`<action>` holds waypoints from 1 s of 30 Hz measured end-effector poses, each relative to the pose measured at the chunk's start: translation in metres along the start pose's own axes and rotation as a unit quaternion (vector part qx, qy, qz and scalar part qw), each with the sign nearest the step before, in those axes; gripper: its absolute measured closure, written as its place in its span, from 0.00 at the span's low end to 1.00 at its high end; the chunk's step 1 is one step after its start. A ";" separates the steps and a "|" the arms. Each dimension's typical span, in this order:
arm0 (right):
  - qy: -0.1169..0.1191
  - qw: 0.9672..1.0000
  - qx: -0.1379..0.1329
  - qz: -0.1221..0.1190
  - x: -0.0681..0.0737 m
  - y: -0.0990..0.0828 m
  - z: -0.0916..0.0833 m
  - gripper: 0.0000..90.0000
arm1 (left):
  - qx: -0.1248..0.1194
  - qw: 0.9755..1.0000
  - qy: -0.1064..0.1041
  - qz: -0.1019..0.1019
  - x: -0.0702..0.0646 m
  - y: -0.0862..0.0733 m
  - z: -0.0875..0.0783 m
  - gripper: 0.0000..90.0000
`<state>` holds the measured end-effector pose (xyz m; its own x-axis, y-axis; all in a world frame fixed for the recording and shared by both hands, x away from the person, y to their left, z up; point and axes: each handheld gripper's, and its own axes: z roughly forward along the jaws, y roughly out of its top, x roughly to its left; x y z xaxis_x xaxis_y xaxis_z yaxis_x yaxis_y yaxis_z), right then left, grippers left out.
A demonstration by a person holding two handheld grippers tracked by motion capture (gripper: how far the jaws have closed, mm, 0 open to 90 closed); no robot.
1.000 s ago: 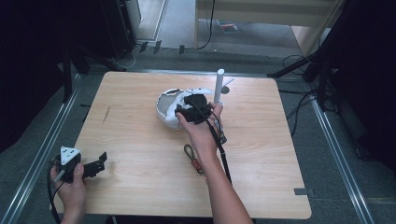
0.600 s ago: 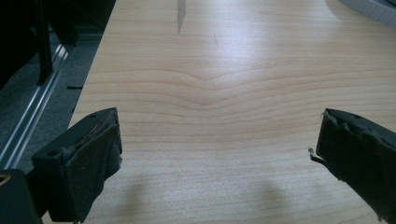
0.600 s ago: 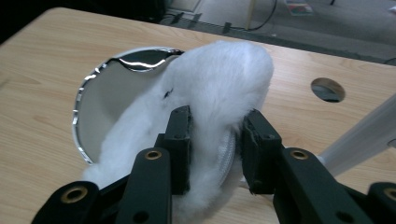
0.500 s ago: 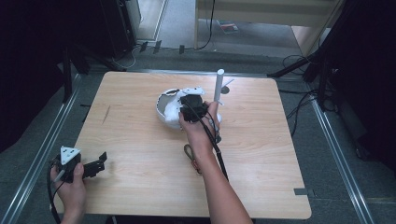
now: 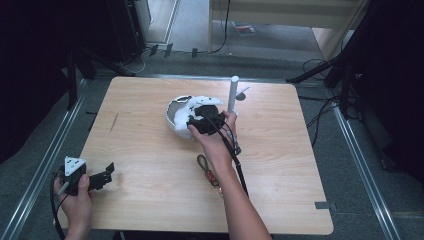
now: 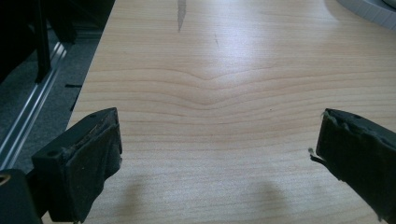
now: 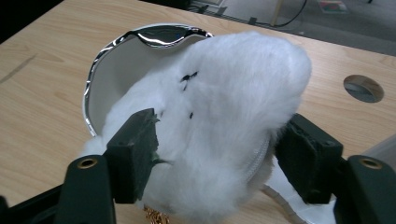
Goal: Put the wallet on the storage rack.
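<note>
Fluffy white plush [image 7: 219, 121] clamped in right gripper [image 5: 206, 119] jaws at bowl [image 5: 175, 117], barely shifted, left gripper [image 5: 87, 176] unmoved, jaws apart

A fluffy white plush pouch [image 7: 233, 126] lies against a glossy chrome-rimmed bowl [image 7: 140, 42] on the pale matt wood-grain table [image 6: 219, 79].

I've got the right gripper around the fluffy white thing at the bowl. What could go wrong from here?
1. The right gripper has its jaws on the white fluffy pouch, but soft fur may compress and slip out on lifting.
2. The pouch leans on the shiny-rimmed white bowl; pulling could tip or drag the bowl.
3. The upright white cylinder stands close beside the right hand and could get knocked over.
</note>
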<state>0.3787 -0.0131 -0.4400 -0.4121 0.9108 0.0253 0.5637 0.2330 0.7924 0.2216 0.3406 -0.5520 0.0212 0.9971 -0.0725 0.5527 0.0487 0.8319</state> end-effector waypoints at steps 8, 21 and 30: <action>0.022 1.000 -0.013 -0.004 -0.007 -0.004 -0.012 0.31 | 0.000 1.000 0.010 0.001 -0.001 0.000 0.000 0.05; 0.021 0.999 -0.023 -0.034 -0.012 -0.018 -0.028 0.28 | 0.000 1.000 0.011 0.001 -0.001 0.000 0.000 0.07; 0.024 0.999 -0.007 -0.036 -0.017 -0.046 -0.031 0.32 | 0.001 1.000 0.013 0.003 -0.002 0.000 0.000 0.07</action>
<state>0.3380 -0.0497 -0.4582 -0.4841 0.8750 -0.0029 0.5220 0.2915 0.8016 0.2213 0.3391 -0.5517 0.0025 0.9986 -0.0526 0.5542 0.0424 0.8313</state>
